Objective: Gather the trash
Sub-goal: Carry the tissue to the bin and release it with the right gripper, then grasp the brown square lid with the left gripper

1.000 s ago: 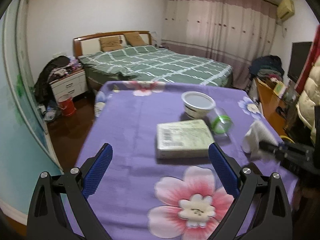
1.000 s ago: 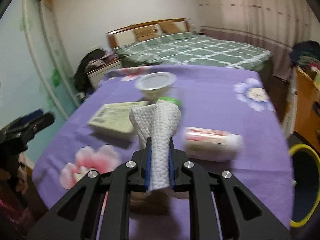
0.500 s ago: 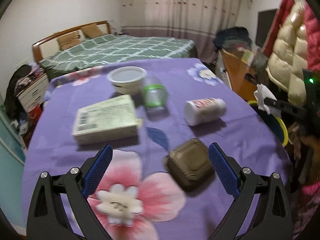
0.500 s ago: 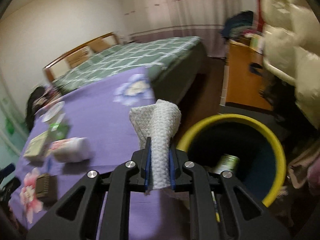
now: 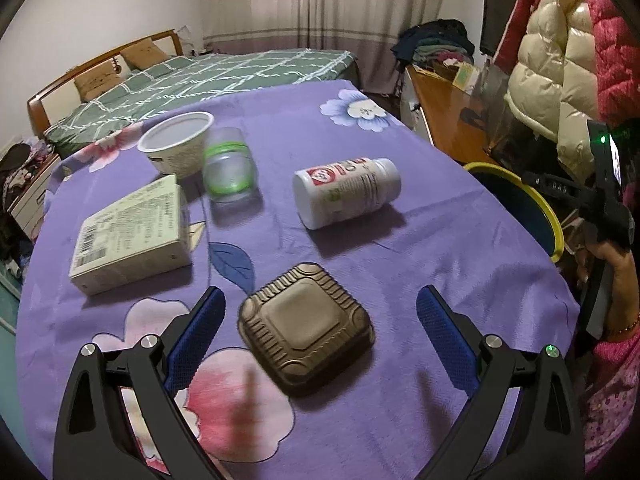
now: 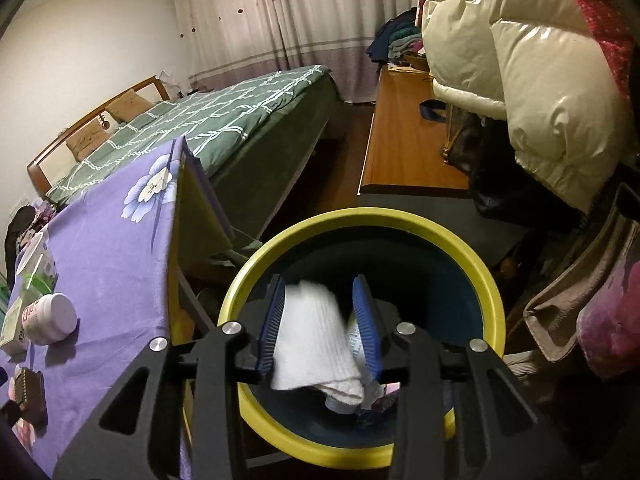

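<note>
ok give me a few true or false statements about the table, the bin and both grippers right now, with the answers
1. The right gripper is over the yellow-rimmed bin. True.
2. The white paper towel is clamped tight between the right jaws. False: the jaws have just been opening, and the towel sits loose between them with a gap on one side.
3. The left gripper is shut on the brown tray. False: its jaws stand wide open with the tray lying on the cloth between them.
4. The white bottle lies on its side. True.
5. The bin is empty. False: some trash already shows at its bottom.
</note>
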Motion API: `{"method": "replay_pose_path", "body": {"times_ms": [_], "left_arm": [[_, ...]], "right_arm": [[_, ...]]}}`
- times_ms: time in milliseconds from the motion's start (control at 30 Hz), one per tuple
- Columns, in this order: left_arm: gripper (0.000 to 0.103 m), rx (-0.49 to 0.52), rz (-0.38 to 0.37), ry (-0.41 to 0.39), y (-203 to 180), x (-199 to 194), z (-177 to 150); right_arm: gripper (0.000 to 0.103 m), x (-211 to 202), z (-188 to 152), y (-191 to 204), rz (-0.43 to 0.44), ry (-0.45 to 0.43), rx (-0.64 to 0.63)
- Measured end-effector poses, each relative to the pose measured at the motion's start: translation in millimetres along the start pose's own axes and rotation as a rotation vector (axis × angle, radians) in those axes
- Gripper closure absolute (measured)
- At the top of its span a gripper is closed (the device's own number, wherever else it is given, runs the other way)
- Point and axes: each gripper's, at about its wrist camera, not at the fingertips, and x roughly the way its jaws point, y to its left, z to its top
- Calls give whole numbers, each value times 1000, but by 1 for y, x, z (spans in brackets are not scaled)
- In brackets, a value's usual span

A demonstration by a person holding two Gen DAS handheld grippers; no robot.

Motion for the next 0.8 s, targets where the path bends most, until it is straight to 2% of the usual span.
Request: {"method": "replay_pose_path", "body": {"times_ms": [133, 567, 600, 733, 800], "left_arm": [[8, 3, -8, 20, 0, 7, -1], [9, 8, -24, 73, 6, 30, -7], [10, 9, -23, 74, 6, 31, -8], [27, 22, -11, 75, 6, 33, -8], [28, 11, -27, 79, 8, 33, -8]], "right_arm": [[64, 1, 0, 1, 5, 0, 1], [64, 1, -2, 13, 26, 7, -12], [64, 1, -2, 13, 28, 8, -11], [64, 2, -3, 13, 29, 10, -9], [64, 2, -3, 12, 31, 11, -7]]}}
